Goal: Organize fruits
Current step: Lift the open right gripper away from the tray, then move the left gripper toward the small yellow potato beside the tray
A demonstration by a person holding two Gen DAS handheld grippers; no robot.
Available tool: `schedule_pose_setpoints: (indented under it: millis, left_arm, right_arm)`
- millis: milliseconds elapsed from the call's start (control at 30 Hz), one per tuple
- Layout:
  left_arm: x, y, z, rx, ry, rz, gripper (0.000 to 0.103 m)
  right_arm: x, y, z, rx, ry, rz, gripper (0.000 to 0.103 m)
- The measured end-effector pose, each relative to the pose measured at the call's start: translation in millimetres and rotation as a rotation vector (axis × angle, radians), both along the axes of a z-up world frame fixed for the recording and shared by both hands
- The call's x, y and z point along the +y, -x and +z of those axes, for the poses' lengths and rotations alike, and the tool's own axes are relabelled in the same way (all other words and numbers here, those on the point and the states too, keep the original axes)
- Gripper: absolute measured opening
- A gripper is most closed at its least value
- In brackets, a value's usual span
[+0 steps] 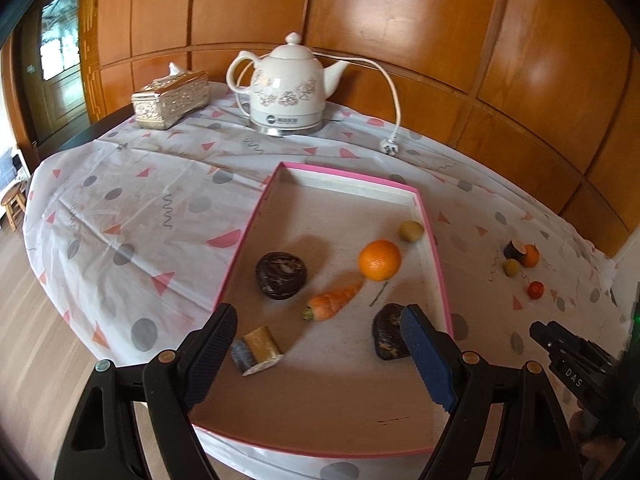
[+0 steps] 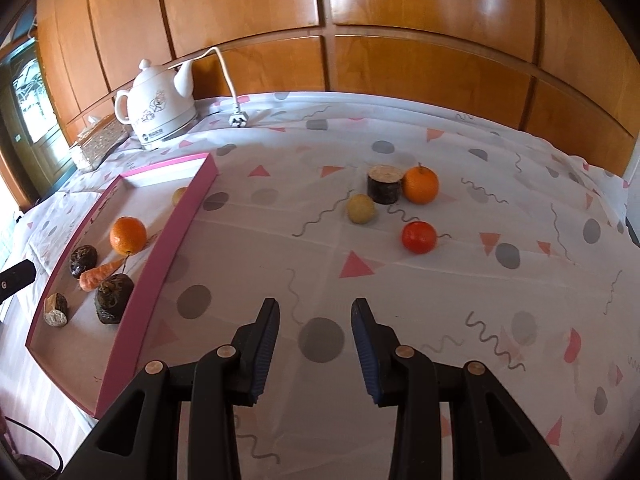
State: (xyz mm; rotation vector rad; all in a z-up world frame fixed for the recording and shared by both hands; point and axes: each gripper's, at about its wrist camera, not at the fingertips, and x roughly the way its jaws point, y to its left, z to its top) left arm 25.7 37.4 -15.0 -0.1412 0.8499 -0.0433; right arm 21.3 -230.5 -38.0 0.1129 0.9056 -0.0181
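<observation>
The left tongs (image 1: pixel 316 354) stand wide open and empty above the near end of a shallow pink-rimmed cardboard tray (image 1: pixel 248 240). Between their pads lies a short cut roll with a grey rind and tan core (image 1: pixel 258 350); a dark lumpy piece (image 1: pixel 388 336) sits against the right pad. Just beyond them lie an orange carrot with a green stub (image 1: pixel 334 301), a round dark brown marbled fruit (image 1: pixel 281 275), a bright orange (image 1: pixel 379 260) and, farthest, a small yellow-green ball (image 1: pixel 411 231). The right tongs (image 2: pixel 314 354) hang over bare patterned tablecloth (image 2: pixel 500 320) to the right of the tray, jaws parted a little with nothing between them. Well ahead of them lie a red tomato-like fruit (image 2: pixel 419 237), a pale yellow round fruit (image 2: pixel 361 209), a dark cylinder with a light cut top (image 2: pixel 384 184) and a second orange (image 2: pixel 420 185); the left view shows these only as tiny shapes. Only the left view catches the letters "DAS" on the right tool's black body (image 1: pixel 576 364). Farthest stand a white flowered ceramic kettle (image 1: pixel 286 84), whose base label is too small to read, its white plug (image 2: pixel 239 120), and a gilded tissue box (image 1: pixel 172 98).
</observation>
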Motion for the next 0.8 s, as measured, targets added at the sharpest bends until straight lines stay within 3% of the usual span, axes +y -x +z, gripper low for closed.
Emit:
schedule_pose_setpoints:
  millis: [633,800]
  left_arm:
    - [-89.3,-20.9,6.7,0.005,-0.05,-0.275,0.083]
    - [-115.0,-29.0,8.0,0.009,-0.059,-0.343,0.077]
  right_arm:
    - [-52.2,13.3,-5.4,0.013,0.017,-0.142,0.038]
    - [-73.2,18.6,-8.4,0.023,0.016,-0.196,0.038]
